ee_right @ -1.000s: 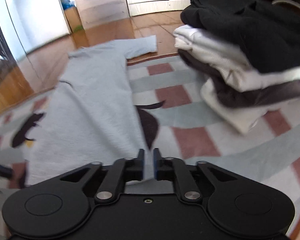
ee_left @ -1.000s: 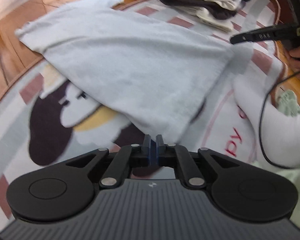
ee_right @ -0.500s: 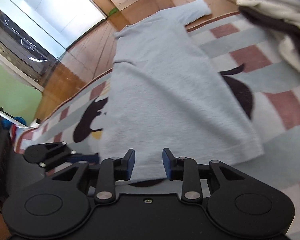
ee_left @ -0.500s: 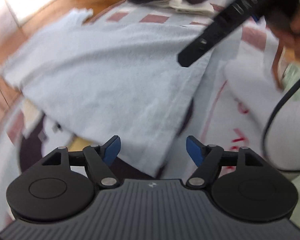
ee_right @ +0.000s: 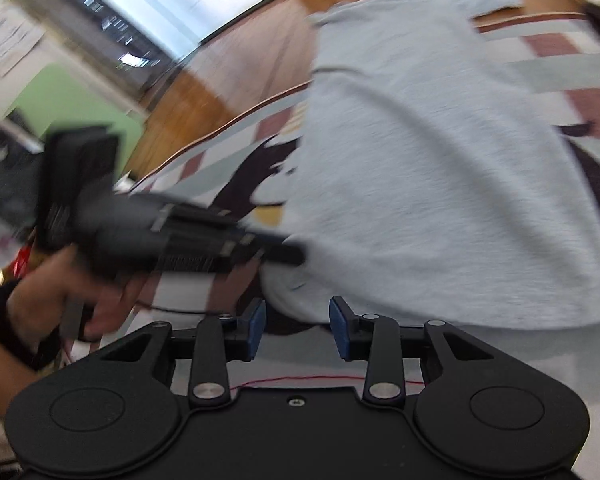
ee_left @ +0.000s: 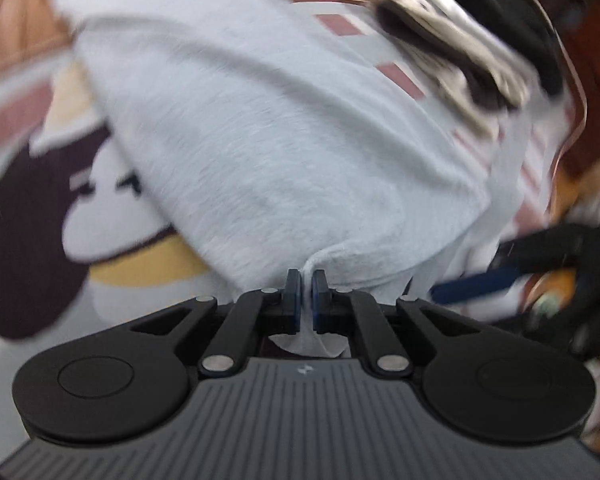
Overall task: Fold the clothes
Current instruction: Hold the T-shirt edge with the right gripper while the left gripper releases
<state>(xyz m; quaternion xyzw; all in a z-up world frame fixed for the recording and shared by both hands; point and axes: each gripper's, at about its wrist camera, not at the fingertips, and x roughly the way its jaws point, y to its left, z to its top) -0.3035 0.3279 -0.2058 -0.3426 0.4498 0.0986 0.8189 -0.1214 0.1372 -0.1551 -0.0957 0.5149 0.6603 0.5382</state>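
The left gripper (ee_left: 306, 294) had just closed on the near hem of the pale grey shirt (ee_left: 268, 120), its pads pinching a small ridge of cloth. The right gripper (ee_right: 296, 326) had been opening and stood with fingers spread just short of the same hem, nothing between them. The shirt lay flat on the patterned rug (ee_left: 32, 184), one sleeve reaching onto the wooden floor (ee_right: 236, 80).

To do this step well, the right gripper probably needed to bite the hem well apart from the left one (a matching corner grip), so both could lift the edge evenly and carry it over without wrinkling.

A pile of folded clothes (ee_left: 460, 52) sat close beside the shirt's far side, and a thin red wire (ee_right: 300, 379) ran near the right gripper.
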